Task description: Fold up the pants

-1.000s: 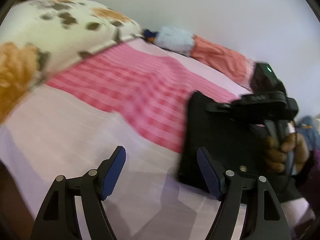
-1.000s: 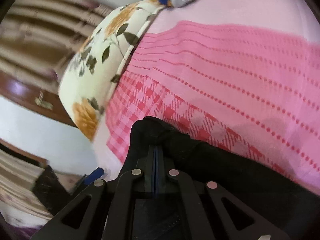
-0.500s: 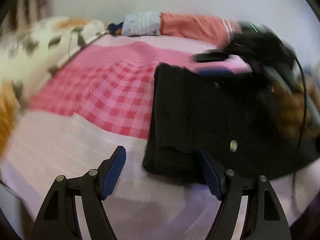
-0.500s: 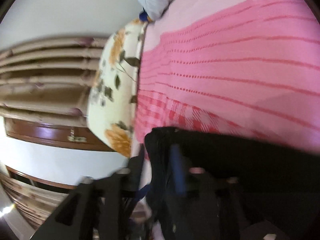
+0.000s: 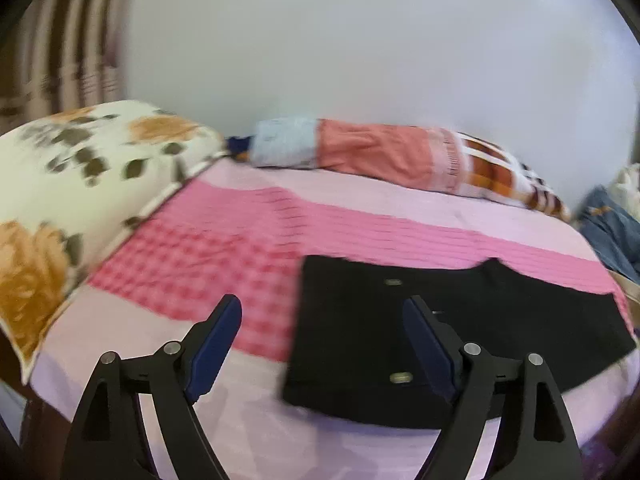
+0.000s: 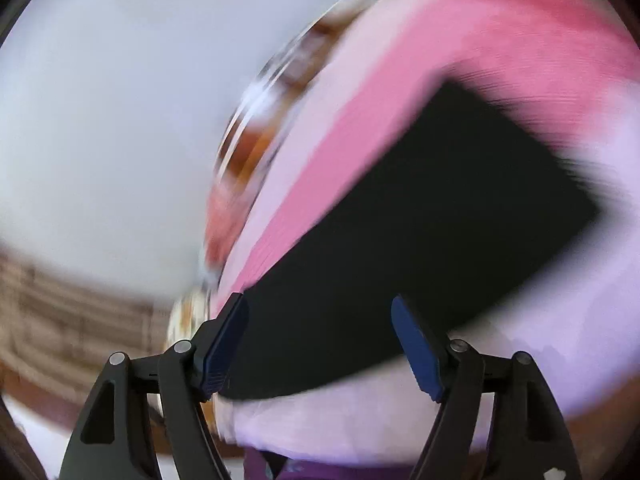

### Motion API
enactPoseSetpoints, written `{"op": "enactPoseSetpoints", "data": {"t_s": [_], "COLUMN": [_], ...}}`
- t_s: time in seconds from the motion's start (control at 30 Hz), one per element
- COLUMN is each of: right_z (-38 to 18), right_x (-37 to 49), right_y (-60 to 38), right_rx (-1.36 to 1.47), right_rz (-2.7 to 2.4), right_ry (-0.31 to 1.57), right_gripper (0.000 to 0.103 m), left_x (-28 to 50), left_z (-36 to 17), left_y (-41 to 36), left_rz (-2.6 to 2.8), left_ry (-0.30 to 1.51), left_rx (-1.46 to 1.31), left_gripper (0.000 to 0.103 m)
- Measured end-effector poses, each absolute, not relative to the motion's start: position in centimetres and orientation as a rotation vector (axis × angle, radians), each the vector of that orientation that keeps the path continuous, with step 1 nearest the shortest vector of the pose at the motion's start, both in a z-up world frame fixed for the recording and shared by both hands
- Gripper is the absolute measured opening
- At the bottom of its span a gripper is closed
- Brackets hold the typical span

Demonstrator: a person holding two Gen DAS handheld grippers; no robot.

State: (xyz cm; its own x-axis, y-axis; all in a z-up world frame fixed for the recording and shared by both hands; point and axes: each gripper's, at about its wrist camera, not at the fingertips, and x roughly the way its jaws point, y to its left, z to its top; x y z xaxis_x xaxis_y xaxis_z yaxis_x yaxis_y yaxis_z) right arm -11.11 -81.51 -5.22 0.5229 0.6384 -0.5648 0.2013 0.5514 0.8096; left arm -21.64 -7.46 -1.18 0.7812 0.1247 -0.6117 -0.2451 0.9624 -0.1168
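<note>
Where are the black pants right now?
In the left wrist view the black pants lie folded flat on the pink bedsheet, toward the right near the bed's front edge, well away from the floral pillow at left.

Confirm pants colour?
Black pants, folded flat on the pink bedsheet; clearest in left wrist view.

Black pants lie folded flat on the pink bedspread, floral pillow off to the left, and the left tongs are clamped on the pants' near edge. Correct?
Not quite. The left tongs grip nothing: their jaws are opening, with only air between them above the bedspread. The left wrist view shows it. The black pants do lie folded flat, with the floral pillow to the left.
</note>
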Motion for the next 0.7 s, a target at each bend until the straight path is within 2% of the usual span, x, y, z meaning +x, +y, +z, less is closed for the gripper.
{"op": "enactPoseSetpoints", "data": {"t_s": [0.13, 0.47, 0.7], "right_z": [-5.5, -8.2, -10.3], "right_x": [-15.1, -15.4, -13.7], "right_y": [-84.4, -88.5, -91.2], "right_rx": [1.024, 1.129, 1.149], "right_rz": [0.273, 0.248, 0.122], "right_ry": [0.978, 0.865, 0.838], "right_gripper": [0.072, 0.072, 0.072], "left_x": [-18.2, -14.9, -14.2], "left_z": [-2.0, -6.0, -6.4], "left_y": [-12.8, -24.3, -27.1], "left_rz": [0.075, -0.123, -0.164], "left_ry": [0.737, 0.848, 0.872], "left_rx": [-0.164, -0.106, -0.111], "left_gripper": [0.084, 0.084, 0.084]}}
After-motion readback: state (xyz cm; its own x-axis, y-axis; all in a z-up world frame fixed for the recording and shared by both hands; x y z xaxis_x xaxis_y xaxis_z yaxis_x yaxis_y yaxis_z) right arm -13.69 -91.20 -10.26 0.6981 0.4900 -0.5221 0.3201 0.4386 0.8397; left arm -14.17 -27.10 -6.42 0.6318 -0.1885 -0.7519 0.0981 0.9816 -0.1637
